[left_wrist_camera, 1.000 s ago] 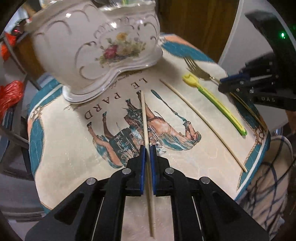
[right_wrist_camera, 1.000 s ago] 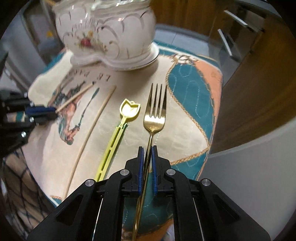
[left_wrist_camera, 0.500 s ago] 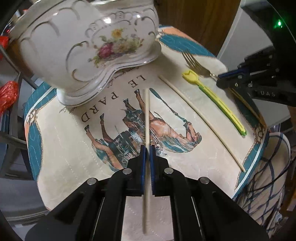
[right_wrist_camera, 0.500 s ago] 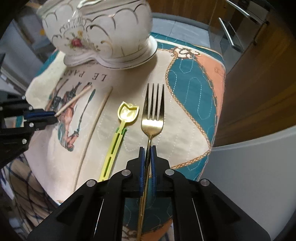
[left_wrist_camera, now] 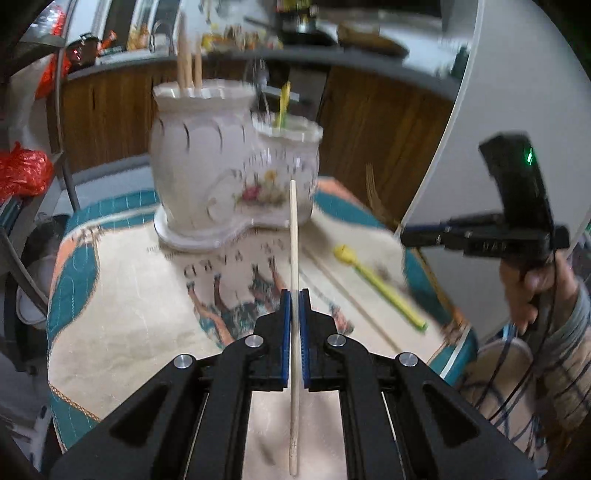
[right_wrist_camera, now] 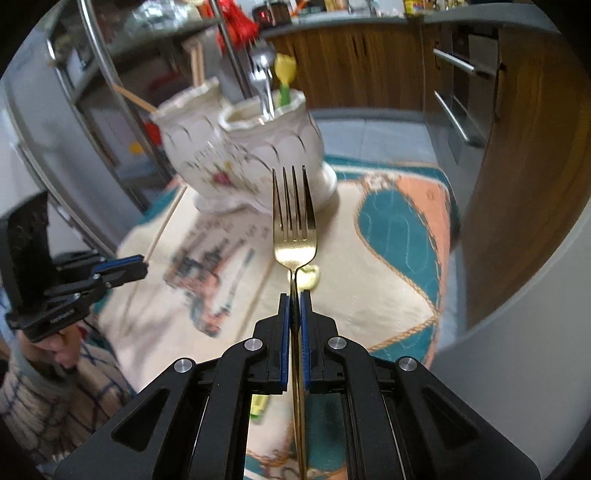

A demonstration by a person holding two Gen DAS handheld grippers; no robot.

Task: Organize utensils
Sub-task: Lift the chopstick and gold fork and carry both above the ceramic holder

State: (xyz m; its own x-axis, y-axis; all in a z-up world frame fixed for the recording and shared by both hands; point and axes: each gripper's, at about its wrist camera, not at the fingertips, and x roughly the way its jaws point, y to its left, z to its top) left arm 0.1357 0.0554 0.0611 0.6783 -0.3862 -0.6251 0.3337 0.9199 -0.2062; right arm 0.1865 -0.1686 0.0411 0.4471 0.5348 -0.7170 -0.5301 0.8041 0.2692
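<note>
Showing gold fork (right_wrist_camera: 294,236), pale wooden chopstick (left_wrist_camera: 293,258), white gilt-trimmed floral holder (left_wrist_camera: 229,177), yellow-green pick (left_wrist_camera: 376,282), teal-and-cream horse-print cloth (left_wrist_camera: 122,317).

Wood-panelled cabinets (right_wrist_camera: 369,66), grey countertop (right_wrist_camera: 354,18) (cluttered), pale tiled floor (right_wrist_camera: 384,136), chrome handles (right_wrist_camera: 452,61)

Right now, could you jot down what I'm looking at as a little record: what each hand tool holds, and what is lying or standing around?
left gripper: jaws shut on a pale wooden chopstick, lifted
right gripper: jaws shut on a gold metal fork, tines forward
holder: white floral two-compartment ceramic holder on the printed placemat
taller compartment: wooden sticks
lower compartment: silver fork, yellow utensil
lying on mat: second chopstick, yellow-green plastic pick
</note>
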